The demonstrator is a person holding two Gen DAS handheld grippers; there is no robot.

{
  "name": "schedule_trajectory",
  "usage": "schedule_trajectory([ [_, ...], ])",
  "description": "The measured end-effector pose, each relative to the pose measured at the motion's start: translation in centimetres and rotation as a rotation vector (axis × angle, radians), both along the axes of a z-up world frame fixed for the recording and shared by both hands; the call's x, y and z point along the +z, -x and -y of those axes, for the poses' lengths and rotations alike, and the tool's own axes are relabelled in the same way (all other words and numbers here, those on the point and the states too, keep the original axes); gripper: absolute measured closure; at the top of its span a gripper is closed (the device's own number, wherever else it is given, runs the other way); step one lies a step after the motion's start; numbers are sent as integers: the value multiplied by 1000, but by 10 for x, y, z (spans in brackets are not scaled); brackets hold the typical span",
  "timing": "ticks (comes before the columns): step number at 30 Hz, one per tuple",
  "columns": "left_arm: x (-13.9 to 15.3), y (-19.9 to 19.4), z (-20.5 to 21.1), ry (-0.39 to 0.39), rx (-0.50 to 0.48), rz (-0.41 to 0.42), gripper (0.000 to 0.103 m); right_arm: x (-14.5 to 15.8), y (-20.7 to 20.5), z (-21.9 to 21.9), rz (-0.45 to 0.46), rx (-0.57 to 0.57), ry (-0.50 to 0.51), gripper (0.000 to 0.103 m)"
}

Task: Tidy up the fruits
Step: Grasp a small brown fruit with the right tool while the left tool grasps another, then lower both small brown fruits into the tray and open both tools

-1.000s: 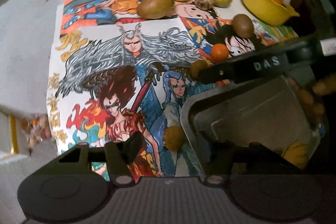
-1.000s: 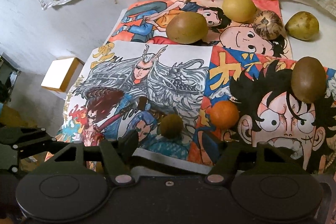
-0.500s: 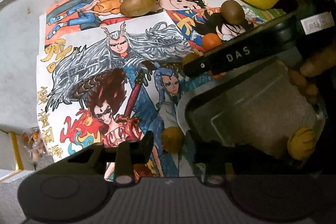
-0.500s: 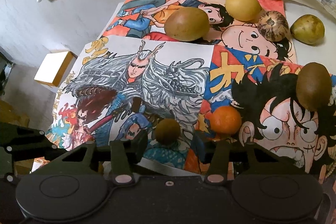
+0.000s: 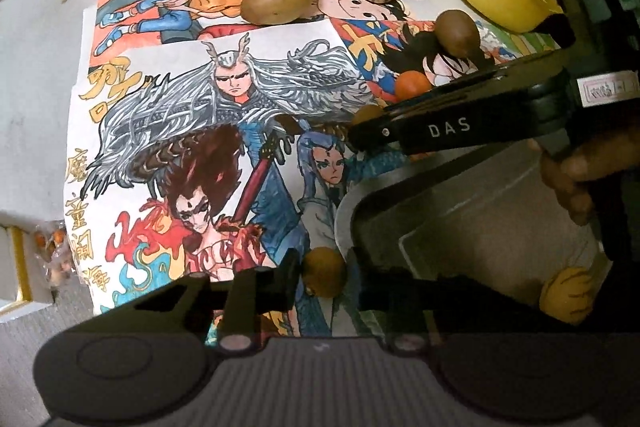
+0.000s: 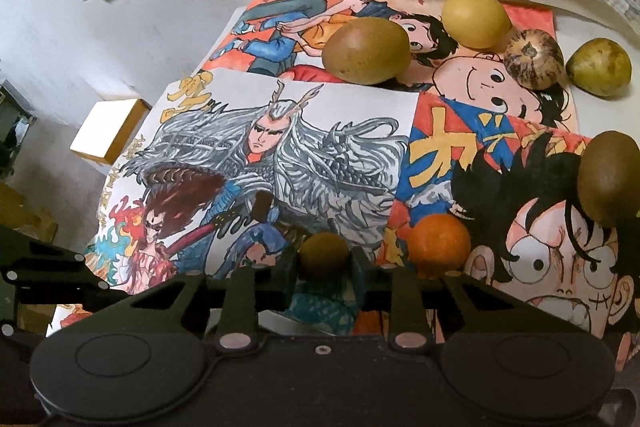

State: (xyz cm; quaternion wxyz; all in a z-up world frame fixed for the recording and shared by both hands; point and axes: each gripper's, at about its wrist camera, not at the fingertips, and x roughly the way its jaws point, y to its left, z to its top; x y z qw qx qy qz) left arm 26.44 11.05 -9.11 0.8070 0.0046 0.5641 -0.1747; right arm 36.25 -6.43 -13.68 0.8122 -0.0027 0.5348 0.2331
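Colourful cartoon posters (image 5: 224,131) cover the table, with fruits scattered on them. In the left wrist view my left gripper (image 5: 323,263) is shut on a small round brown fruit (image 5: 324,277) beside the rim of a dark metal tray (image 5: 440,223). In the right wrist view my right gripper (image 6: 324,265) is shut on another small brown fruit (image 6: 324,251), with an orange fruit (image 6: 438,241) just to its right. A wrinkled yellow fruit (image 5: 568,295) lies in the tray. The right gripper's black body (image 5: 444,129) crosses above the tray.
At the far side lie a large brown-green fruit (image 6: 366,51), a yellow fruit (image 6: 476,19), a speckled round one (image 6: 534,59) and a green-yellow one (image 6: 600,67). A brown oval fruit (image 6: 610,179) sits at the right. A yellow bowl (image 5: 500,3) stands at the back right, a white box (image 6: 108,131) at the left.
Both grippers' jaws have closed from wide apart onto the small brown fruits between them. Neither hand has shifted much.
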Motion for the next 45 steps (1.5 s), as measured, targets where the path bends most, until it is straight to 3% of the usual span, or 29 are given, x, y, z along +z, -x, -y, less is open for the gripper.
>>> schedule_trajectory([
  [15, 21, 18, 2, 58, 142, 55, 76, 26, 38, 24, 33, 55, -32, 73],
  [24, 27, 31, 24, 79, 106, 61, 76, 33, 66, 57, 0, 11, -36, 73],
  [32, 20, 41, 46, 93, 62, 30, 76, 32, 89, 66, -39, 55, 32, 73],
  [45, 12, 53, 72, 42, -9, -33, 76, 18, 107, 80, -156, 53, 76, 73],
])
